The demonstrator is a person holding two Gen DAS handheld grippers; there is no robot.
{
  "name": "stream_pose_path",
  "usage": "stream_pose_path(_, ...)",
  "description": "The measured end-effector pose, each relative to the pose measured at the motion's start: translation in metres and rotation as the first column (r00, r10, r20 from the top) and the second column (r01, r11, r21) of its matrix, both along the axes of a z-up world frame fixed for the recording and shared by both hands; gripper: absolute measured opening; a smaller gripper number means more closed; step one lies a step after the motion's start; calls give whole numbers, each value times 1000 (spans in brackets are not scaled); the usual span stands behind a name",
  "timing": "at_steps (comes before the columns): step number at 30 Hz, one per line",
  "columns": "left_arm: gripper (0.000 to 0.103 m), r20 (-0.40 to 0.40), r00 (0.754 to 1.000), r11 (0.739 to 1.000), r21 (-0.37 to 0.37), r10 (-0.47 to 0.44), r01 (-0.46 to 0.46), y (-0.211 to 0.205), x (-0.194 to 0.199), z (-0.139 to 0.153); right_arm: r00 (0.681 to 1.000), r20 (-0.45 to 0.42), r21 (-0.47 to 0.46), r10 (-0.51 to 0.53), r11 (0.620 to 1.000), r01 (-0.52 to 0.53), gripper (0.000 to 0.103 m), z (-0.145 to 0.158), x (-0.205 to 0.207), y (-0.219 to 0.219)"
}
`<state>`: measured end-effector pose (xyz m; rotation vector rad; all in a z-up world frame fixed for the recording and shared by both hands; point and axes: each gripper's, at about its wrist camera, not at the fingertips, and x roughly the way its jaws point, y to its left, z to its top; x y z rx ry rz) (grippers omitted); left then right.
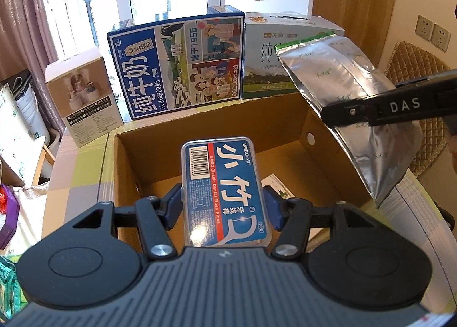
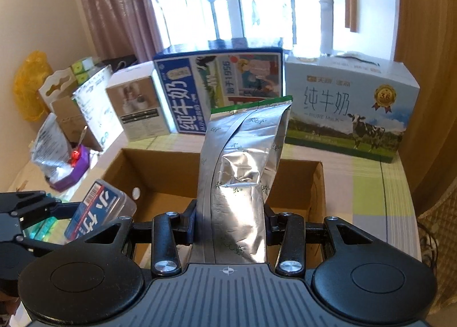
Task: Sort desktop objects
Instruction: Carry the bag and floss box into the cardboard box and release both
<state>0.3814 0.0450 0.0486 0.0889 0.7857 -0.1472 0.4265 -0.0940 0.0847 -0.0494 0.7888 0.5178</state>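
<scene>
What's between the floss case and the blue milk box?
Left wrist view: only the open cardboard box and its far wall separate the floss case from the blue milk box.

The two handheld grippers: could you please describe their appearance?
The left gripper and right gripper look alike: black linkage arms with silver screws, blue finger pads, round black side housings, and a grey ribbed body bearing a small crosshair mark. Seen side-on, the right one's arm carries white lettering "DAS". No cables or sleeves are visible.
</scene>
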Motion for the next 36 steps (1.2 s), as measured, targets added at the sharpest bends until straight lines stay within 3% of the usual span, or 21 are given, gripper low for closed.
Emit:
stream_pose_path(5,55,-8,1000,1000,-2,-14,14,-3,12,-13,1000,-19,1,-21,1000,21,39,-15,13,-4)
stream_pose_path(7,68,4,1000,1000,-3,-10,10,-3,14,-15,999,-26,-1,-27,1000,27,39,-20,15,-6)
stream_pose_path(8,69,12,1000,1000,-3,-9,9,-3,14,-15,999,-29,-2,-28,1000,28,39,-23,16,-7)
stream_pose_path(19,73,39,999,999,-20,37,-37,14,-5,-14,999,-38,-5,-34,999,34,39,-34,19,-5)
stream_pose_path(20,73,39,998,999,-22,40,-39,15,-6,-14,999,-42,3,-29,1000,29,40,-35,19,-5)
stream_pose_path(22,73,41,998,999,-21,46,-45,17,-10,-13,999,-31,16,-28,999,28,57,-33,18,-6)
stream_pose_path(23,73,43,998,999,-17,46,-46,18,-12,-12,999,-16,14,-27,1000,28,59,-31,16,-6)
stream_pose_path(27,73,48,998,999,-7,49,-49,18,-25,-12,1000,12,3,-27,1000,27,61,-23,5,-10)
stream_pose_path(36,78,37,997,996,-59,66,-63,12,-71,-8,1000,26,3,-17,1000,17,68,-6,-49,-28)
